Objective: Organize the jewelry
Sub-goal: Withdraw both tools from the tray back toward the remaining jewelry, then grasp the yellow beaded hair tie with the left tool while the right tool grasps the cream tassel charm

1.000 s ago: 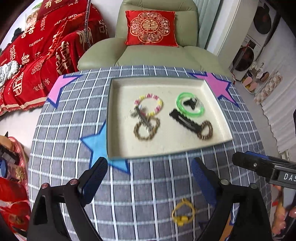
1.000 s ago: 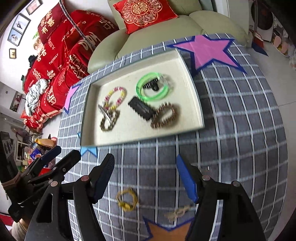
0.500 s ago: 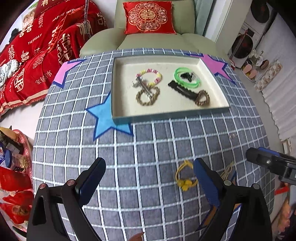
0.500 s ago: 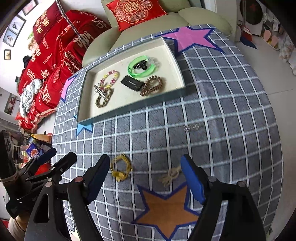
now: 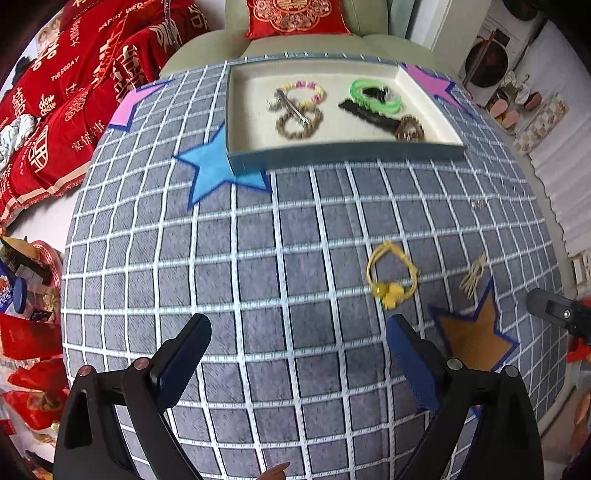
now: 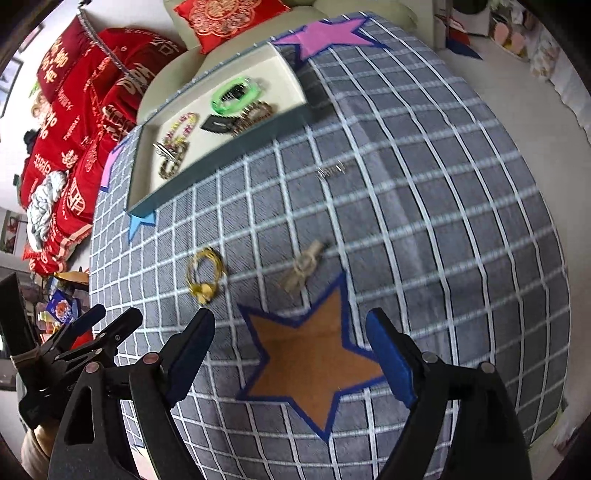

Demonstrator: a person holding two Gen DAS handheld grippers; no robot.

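A shallow cream tray (image 5: 424, 96) (image 6: 288, 70) at the far side of the grey checked table holds several bracelets and hair clips. On the cloth lie a yellow bracelet (image 5: 391, 275) (image 6: 205, 271), a beige knotted cord (image 5: 472, 275) (image 6: 304, 266) and a small silver clip (image 5: 478, 203) (image 6: 330, 170). My left gripper (image 5: 297, 341) is open and empty, near side of the yellow bracelet. My right gripper (image 6: 290, 338) is open and empty above the orange star (image 6: 314, 354), just short of the cord.
A green armchair with a red cushion (image 5: 295, 16) stands behind the table. Red blankets (image 5: 74, 81) lie at the left. The right gripper's tip (image 5: 554, 314) shows at the left wrist view's right edge; the left gripper (image 6: 74, 343) shows at the right wrist view's left.
Both grippers have pulled back from the tray toward the table's near side, bringing the yellow bracelet, cord and orange star into fuller view. Both stay open and empty.
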